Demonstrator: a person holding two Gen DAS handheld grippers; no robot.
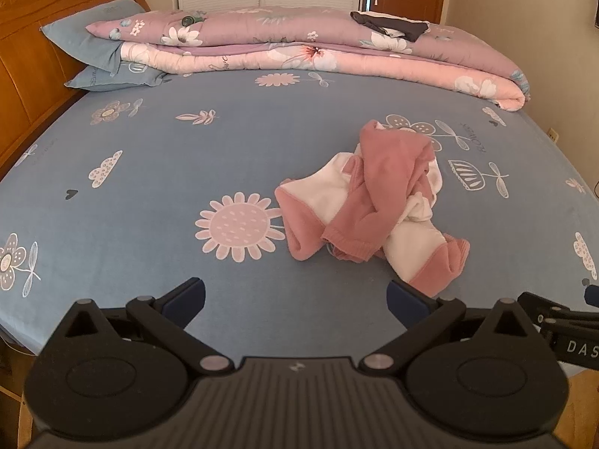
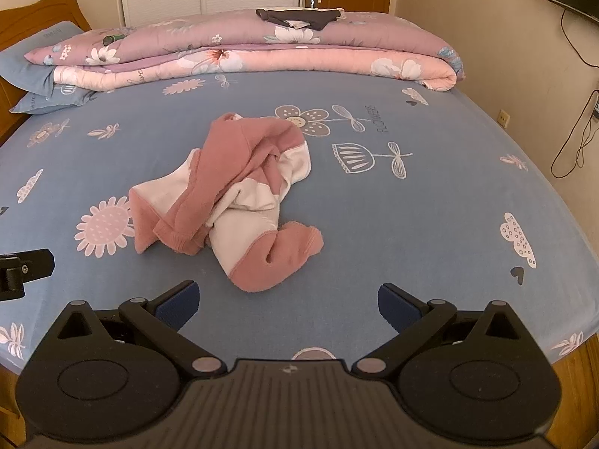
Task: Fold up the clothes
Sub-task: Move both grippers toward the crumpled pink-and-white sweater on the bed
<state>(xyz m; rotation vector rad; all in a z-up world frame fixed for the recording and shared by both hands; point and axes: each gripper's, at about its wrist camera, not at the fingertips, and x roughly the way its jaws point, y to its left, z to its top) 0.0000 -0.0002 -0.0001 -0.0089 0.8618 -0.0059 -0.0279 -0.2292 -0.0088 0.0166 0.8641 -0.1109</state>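
On the bed, mid-sheet, sits a crumpled pink-and-white garment [image 1: 368,202] [image 2: 228,198], fleecy, soft nap, ribbed cuffs at the sleeve ends. It's bunched in a heap, sleeves twisted over the body, one pink cuffed end pointing toward the near edge. How the inner layers lie can't be told; folds hide them.

Blue bedsheet [image 1: 149,187] [image 2: 411,224] is smooth cotton-looking, printed with pale pink flowers, clouds and small hearts, flat, few wrinkles.

Left gripper [image 1: 295,301] hovers low over the near edge of the sheet, jaws spread wide, blue pads bare, nothing between them; garment lies just ahead and to its right, not touching. Right gripper [image 2: 287,301] likewise spread wide and empty, garment just ahead, nearest pink cuff close to its left finger, apart from it. Each gripper's black edge pokes into the other's view, cut off by the frame.

Along the far side: folded quilt [image 1: 318,48] [image 2: 262,52], puffy, stitched, pink and mauve floral, rolled edge at right. Dark clothing [image 1: 389,24] [image 2: 299,17] lies on top, too small to identify. Blue pillows [image 1: 90,41] [image 2: 30,71] partly buried under the quilt's left end. Wooden headboard [image 1: 33,56] at left, carved, cut off.
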